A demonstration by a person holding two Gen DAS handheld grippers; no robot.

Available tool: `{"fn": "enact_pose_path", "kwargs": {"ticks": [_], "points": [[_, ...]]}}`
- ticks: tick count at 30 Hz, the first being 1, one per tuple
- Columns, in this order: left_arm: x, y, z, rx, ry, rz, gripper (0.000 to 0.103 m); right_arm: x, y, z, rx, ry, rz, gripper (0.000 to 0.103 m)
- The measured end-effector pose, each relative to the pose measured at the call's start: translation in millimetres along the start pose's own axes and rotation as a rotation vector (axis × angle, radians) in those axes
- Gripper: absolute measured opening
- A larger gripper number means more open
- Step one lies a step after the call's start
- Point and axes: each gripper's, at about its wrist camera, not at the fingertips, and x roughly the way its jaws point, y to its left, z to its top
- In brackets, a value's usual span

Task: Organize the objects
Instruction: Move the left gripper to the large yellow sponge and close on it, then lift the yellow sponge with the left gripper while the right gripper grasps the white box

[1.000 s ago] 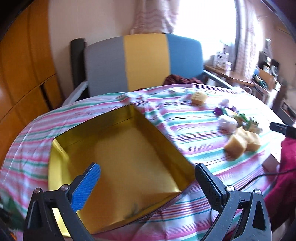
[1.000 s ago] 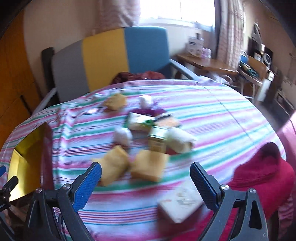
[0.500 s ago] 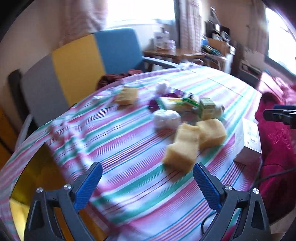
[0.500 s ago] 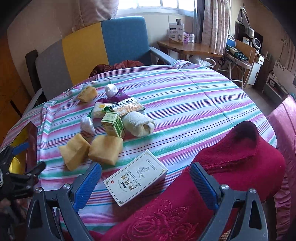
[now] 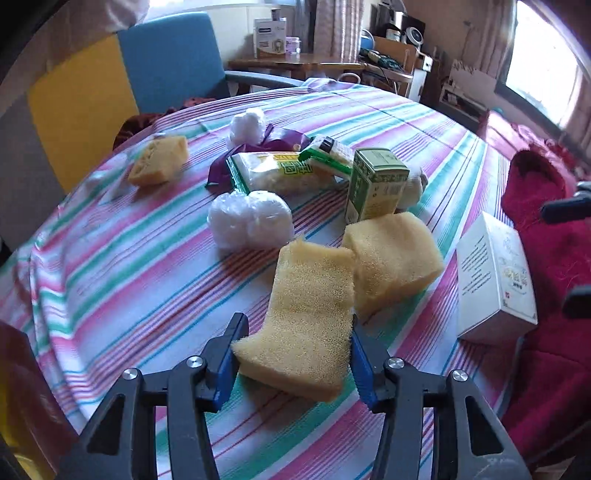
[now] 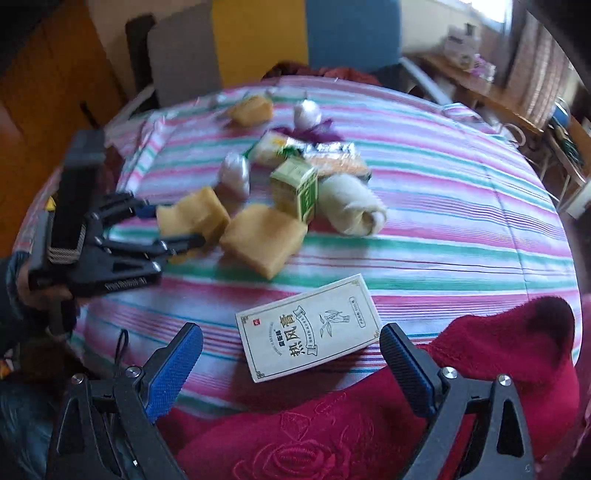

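We see a round table (image 5: pixel 122 258) under a cloth striped pink, green and white. Behind it stands a chair (image 5: pixel 110 81) with a back in grey, yellow and blue panels. Beyond it, a wooden desk (image 5: pixel 295 66) by a checked curtain (image 5: pixel 336 29) carries boxes and jars. Daylight comes in through a window (image 5: pixel 539 62) at right. In the right wrist view, orange wooden panelling (image 6: pixel 40 92) fills the left side.

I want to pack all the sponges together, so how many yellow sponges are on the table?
3: one sponge between the left tongs, a second sponge touching it, a third sponge at the table's far side. None seems hidden.
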Motion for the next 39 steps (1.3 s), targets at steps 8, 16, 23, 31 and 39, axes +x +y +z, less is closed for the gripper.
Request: {"fn": "enact_pose_path", "kwargs": {"ticks": [8,16,23,31,39], "points": [[-34.6,15.3,-23.1,-0.092,-0.044,0.014,0.050,8.9,-2.5,12.2,0.076,0.118,-0.024,0.098],[-72.9,35.9,-49.6,-0.170,-0.095,0.004,0.051,31.1,-10.0,21.9,0.197,0.311,-0.054,0.098],[-106.7,56.2,-63.9,-0.236,-0.164,0.003,0.051,67.0,-23.2,31.7,0.297,0.412,0.021,0.099],[-133.9,74.5,-84.7,-0.299,-0.210,0.020,0.051,80.6,-34.6,39.4,0.331,0.327,-0.067,0.090],[-150.9,102.2,-115.7,-0.419,-0.212,0.047,0.051,77.5,-31.8,31.1,0.269,0.289,-0.127,0.052]]}}
